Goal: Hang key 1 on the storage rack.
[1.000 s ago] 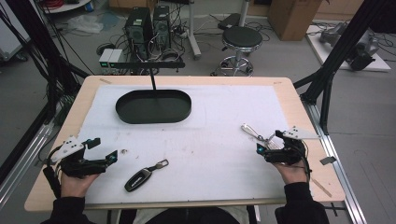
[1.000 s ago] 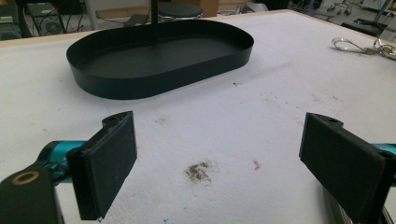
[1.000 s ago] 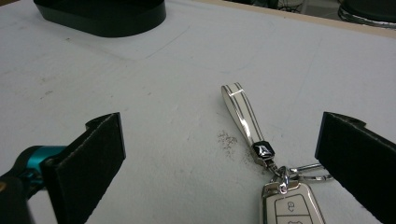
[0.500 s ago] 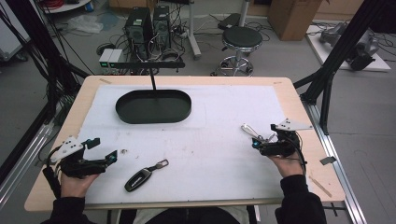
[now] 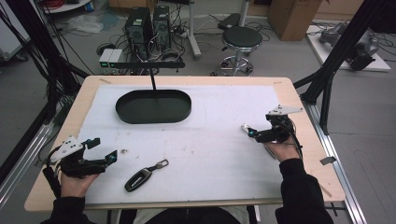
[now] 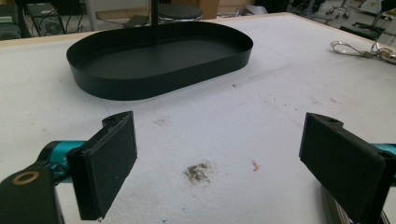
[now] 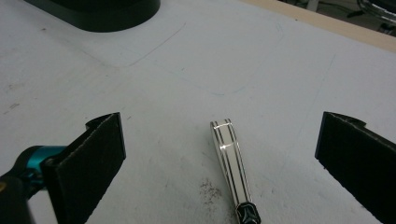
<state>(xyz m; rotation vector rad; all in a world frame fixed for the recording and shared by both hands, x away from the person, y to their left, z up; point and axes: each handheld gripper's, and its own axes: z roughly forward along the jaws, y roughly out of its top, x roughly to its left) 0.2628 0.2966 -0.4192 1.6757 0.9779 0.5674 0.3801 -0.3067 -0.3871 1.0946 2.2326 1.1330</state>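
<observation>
A silver striped metal bar (image 7: 230,158) lies flat on the white mat between the open jaws of my right gripper (image 7: 223,140). From above, that bar (image 5: 244,127) pokes out just left of the right gripper (image 5: 256,134), near the table's right side. A black car key fob (image 5: 138,179) with a metal ring lies at the front, right of my left gripper (image 5: 103,150). The left gripper (image 6: 218,149) stands open over bare mat with nothing between its pads. A black oval tray (image 5: 123,111) sits at the back centre.
A thin black post (image 5: 152,82) rises from the tray's far side. In the left gripper view the tray (image 6: 116,86) is ahead, with a silver ring clip (image 6: 344,47) far off to the right. The white mat (image 5: 210,154) has small dirt marks.
My right hand has moved its gripper a little farther from the person and turned it, so the silver bar now lies between its open jaws. The left gripper has stayed still.
</observation>
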